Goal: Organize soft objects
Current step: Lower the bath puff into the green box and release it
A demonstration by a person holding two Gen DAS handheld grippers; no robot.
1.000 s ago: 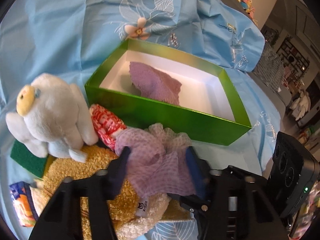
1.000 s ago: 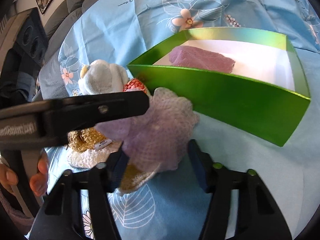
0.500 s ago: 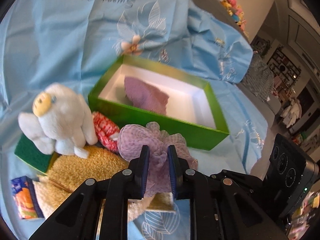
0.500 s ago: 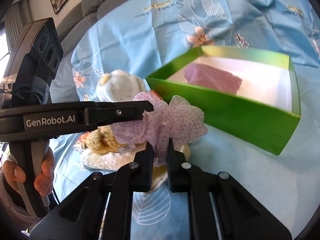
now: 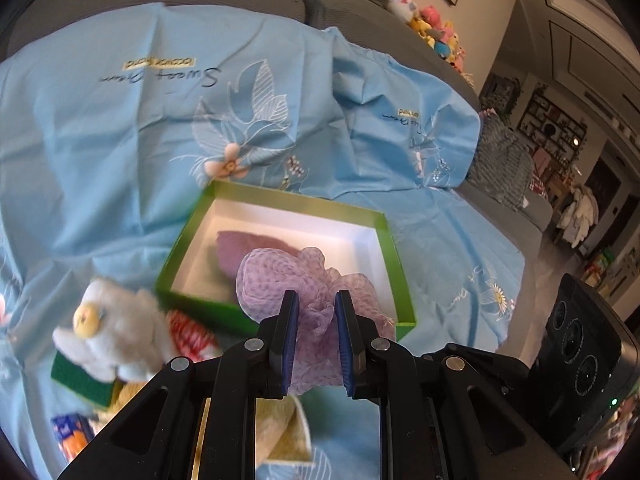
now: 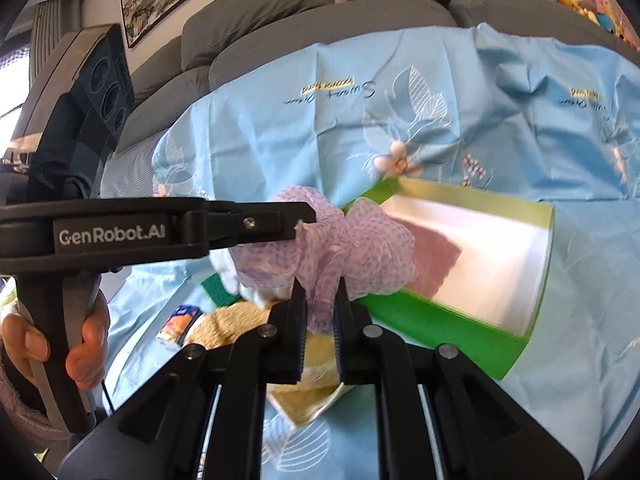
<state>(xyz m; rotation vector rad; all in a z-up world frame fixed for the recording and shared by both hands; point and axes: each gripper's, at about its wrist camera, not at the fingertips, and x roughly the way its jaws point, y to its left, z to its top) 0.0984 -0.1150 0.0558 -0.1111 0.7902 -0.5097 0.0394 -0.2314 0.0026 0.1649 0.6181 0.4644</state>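
Both grippers are shut on one lilac mesh bath puff (image 5: pixel 280 280), which is held in the air near the front edge of a green box (image 5: pixel 394 248) with a white inside. My left gripper (image 5: pixel 313 300) pinches its middle. My right gripper (image 6: pixel 319 290) pinches the same puff (image 6: pixel 360 248) from below; the left gripper (image 6: pixel 308 220) comes in from the left there. A purple cloth (image 6: pixel 434 256) lies inside the box (image 6: pixel 440 328); it also shows in the left wrist view (image 5: pixel 240 246).
A white plush toy (image 5: pixel 116 328), a red-and-white soft item (image 5: pixel 188 332), a green sponge (image 5: pixel 78 378), a yellow fluffy towel (image 6: pixel 228 324) and a small orange packet (image 6: pixel 178 324) lie on the blue sheet (image 5: pixel 120 140) left of the box. A grey sofa back (image 6: pixel 280 12) stands behind.
Both grippers closed on the puff, then lifted it off the pile and carried it toward the green box. The view has risen and the box looks smaller.
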